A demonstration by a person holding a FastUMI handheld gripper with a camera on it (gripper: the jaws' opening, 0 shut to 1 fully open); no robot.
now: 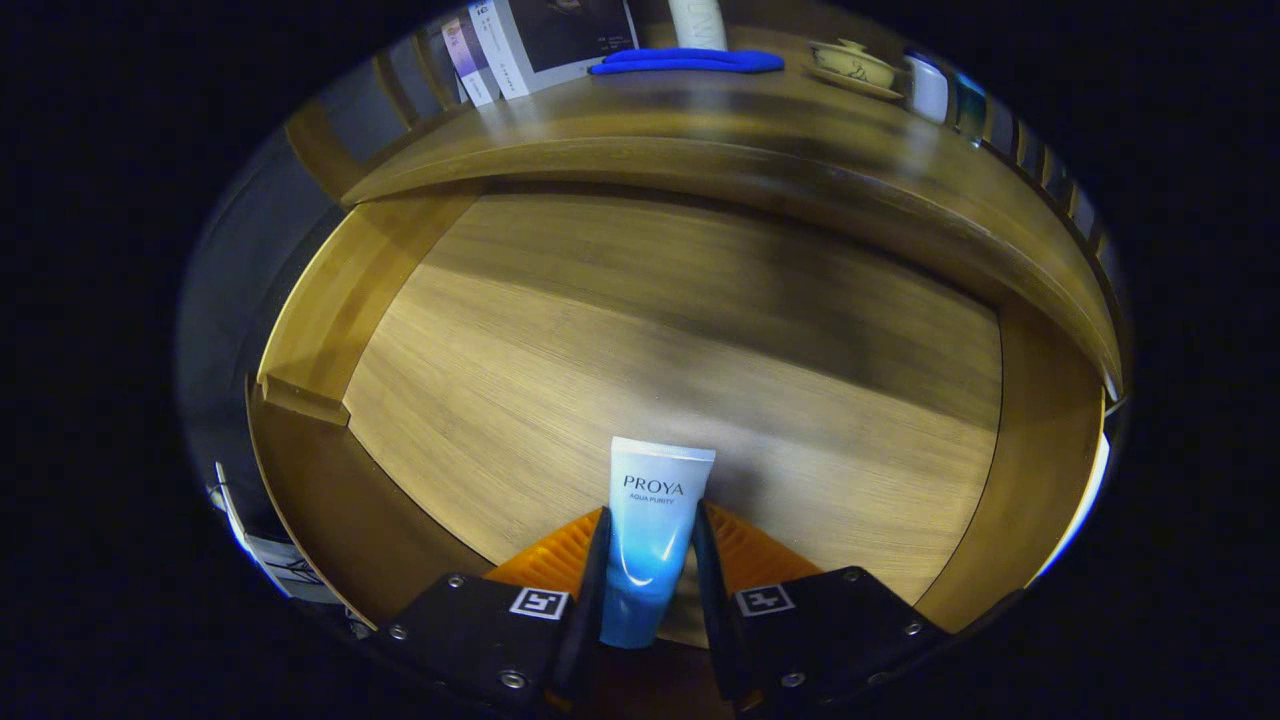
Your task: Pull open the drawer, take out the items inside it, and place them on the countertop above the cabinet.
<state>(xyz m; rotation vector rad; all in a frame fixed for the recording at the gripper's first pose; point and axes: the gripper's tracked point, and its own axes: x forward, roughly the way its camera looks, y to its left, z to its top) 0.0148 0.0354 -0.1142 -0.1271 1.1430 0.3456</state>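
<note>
Gripper view: the gripper (650, 560) squeezes a tube (652, 530) from both sides, over the open drawer (700, 330). The tube's long side points to 12 o'clock, the same way as the fingers. The countertop (720, 120) lies ahead at 12 o'clock, past the drawer.

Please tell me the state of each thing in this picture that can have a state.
drawer: pulled open.
tube: gripped between the fingers, above the drawer floor.
gripper: shut on the tube.
lidded cup: lid on, standing on the countertop.
blue item: lying flat on the countertop.
</note>
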